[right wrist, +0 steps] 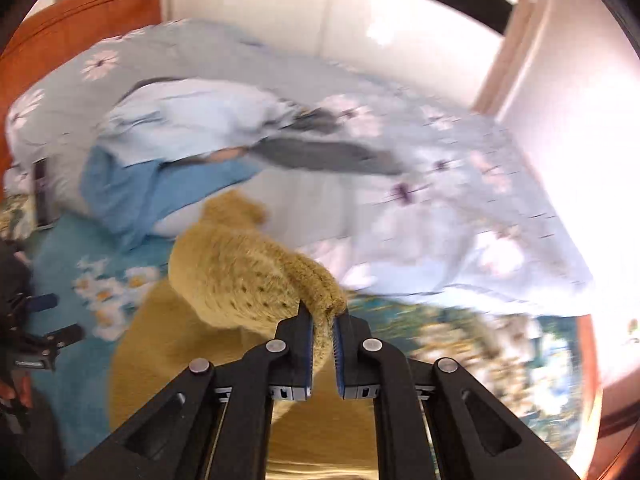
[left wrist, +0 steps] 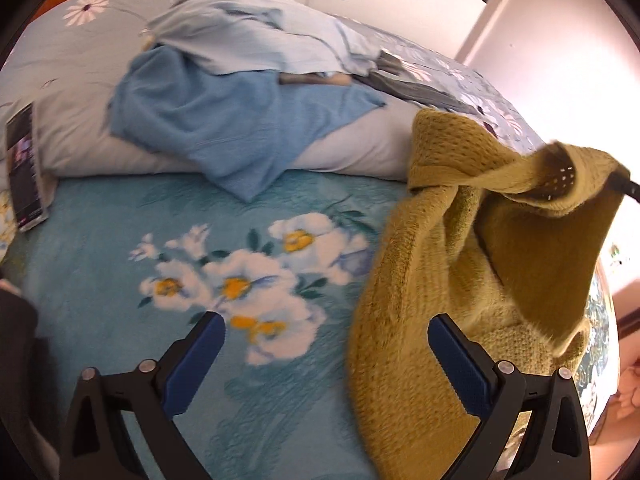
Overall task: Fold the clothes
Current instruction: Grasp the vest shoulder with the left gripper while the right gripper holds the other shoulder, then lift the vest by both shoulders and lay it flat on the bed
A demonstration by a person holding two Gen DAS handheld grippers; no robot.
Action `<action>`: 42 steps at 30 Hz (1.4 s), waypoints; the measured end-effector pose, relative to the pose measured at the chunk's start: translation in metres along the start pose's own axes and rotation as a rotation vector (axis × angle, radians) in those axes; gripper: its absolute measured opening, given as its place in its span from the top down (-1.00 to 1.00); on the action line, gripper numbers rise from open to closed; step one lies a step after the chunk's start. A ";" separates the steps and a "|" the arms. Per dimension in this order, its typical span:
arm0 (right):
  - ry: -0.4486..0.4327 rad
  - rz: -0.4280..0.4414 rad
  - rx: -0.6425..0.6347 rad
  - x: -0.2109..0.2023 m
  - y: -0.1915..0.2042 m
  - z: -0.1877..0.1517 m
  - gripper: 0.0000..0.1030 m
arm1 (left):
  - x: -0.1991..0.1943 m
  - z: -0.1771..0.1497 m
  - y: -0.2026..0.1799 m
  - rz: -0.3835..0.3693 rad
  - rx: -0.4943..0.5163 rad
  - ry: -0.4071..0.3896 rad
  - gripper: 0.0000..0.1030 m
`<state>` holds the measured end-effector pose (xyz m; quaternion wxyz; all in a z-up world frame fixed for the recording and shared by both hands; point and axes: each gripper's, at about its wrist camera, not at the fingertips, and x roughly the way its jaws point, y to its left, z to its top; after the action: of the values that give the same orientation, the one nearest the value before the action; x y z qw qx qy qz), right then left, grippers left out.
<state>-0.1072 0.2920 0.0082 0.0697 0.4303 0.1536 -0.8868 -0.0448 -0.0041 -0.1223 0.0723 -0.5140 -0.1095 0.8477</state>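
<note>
A mustard-yellow knit sweater lies partly on the teal floral bedspread and is lifted at its upper right. My right gripper is shut on a fold of the sweater and holds it above the bed; its tip shows at the right edge of the left wrist view. My left gripper is open and empty, low over the bedspread, its right finger beside the sweater's left edge. It also shows at the left edge of the right wrist view.
A blue garment and a light blue one are piled on a grey daisy-print duvet at the back. A phone-like dark object leans at the left. An orange headboard and white wall stand behind.
</note>
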 end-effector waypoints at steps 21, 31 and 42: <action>0.180 -0.156 0.290 0.078 -0.140 -0.050 0.84 | 0.114 0.067 -0.066 -0.165 0.115 0.182 -0.75; 0.173 -0.137 0.258 0.070 -0.127 -0.038 0.84 | 0.112 0.065 -0.059 -0.229 -0.028 0.209 0.42; 0.057 -0.084 0.188 0.018 -0.090 0.003 0.84 | 0.046 0.063 -0.042 -0.191 -0.082 0.054 0.83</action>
<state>-0.1433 0.3765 0.0150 -0.0125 0.4531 0.0895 -0.8869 -0.1218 0.0400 -0.1224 0.1348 -0.5264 -0.1907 0.8175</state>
